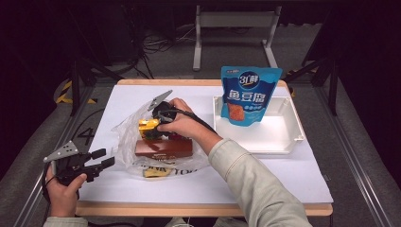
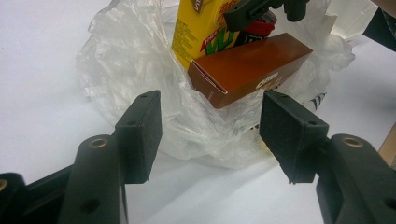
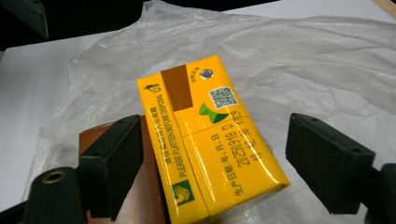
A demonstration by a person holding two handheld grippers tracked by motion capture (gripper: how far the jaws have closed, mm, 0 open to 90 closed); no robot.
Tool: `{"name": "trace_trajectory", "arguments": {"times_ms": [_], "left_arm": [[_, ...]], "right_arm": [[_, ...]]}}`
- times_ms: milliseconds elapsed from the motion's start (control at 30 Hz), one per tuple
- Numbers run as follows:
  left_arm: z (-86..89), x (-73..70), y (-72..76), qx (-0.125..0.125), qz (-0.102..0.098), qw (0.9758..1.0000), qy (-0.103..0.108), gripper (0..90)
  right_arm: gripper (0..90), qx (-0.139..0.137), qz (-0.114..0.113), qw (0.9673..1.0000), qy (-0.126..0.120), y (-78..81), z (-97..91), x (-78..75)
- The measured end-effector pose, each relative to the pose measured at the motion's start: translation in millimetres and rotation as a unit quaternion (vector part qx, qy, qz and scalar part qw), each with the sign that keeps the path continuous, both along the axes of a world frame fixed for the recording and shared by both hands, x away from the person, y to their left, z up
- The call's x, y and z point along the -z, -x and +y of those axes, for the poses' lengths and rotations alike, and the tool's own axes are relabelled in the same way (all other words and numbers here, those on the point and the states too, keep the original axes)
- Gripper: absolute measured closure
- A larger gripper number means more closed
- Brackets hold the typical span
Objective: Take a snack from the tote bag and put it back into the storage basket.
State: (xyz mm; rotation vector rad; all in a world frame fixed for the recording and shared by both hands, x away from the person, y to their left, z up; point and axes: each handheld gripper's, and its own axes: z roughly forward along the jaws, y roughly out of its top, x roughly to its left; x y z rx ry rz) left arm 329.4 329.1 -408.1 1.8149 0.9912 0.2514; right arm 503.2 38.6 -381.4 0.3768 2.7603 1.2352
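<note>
Lying bagged: one yellow carton, one brown box (touching).

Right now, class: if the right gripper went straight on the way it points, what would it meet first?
Most likely the yellow drink carton, which lies between the open jaws of the right gripper, on the clear plastic bag beside the brown box. Depth is hard to judge, so contact cannot be confirmed.
</note>
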Motion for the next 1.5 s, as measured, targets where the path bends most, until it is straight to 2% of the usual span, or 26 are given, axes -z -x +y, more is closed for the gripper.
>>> {"name": "trace_trajectory", "arguments": {"times_ms": [233, 433, 633, 833, 1000, 1100, 1267, 1500], "left_arm": [[0.1, 0.6, -0.1, 0.0, 0.001, 1.0, 0.0, 39.8], [-0.1, 0.8, -0.2, 0.001, 0.003, 1.0, 0.002, 39.8], [0.6, 1.2, -0.6, 0.002, 0.002, 1.0, 0.002, 39.4], [-0.2, 1.8, -1.4, 0.003, 0.002, 1.0, 0.005, 39.3], [-0.5, 1.6, -2.1, 0.006, 0.002, 1.0, 0.001, 39.3], [-0.8, 1.6, -2.0, 0.005, 0.004, 1.0, 0.003, 39.3], [-1.4, 1.6, -2.4, 0.006, 0.004, 1.0, 0.002, 39.3], [-0.6, 1.5, -2.2, 0.005, 0.003, 1.0, 0.003, 39.4]], "right_arm": [[20.2, -0.006, -0.002, 0.9999, 0.013, -0.8, 3.5, 4.7], [27.2, -0.017, -0.006, 0.9994, 0.03, -1.1, 5.4, 6.1], [29.4, -0.026, -0.011, 0.9988, 0.039, -1.8, 6.2, 7.5], [41.0, -0.05, -0.018, 0.9972, 0.052, -2.2, 7.9, 6.2], [43.3, -0.061, -0.023, 0.996, 0.061, -2.3, 7.9, 4.9], [47.8, -0.069, -0.018, 0.9954, 0.064, -3.2, 6.7, 3.0], [49.4, -0.072, -0.011, 0.995, 0.068, -2.7, 5.4, 1.2], [49.8, -0.075, -0.015, 0.9941, 0.077, -0.5, 8.3, -3.2]]}}
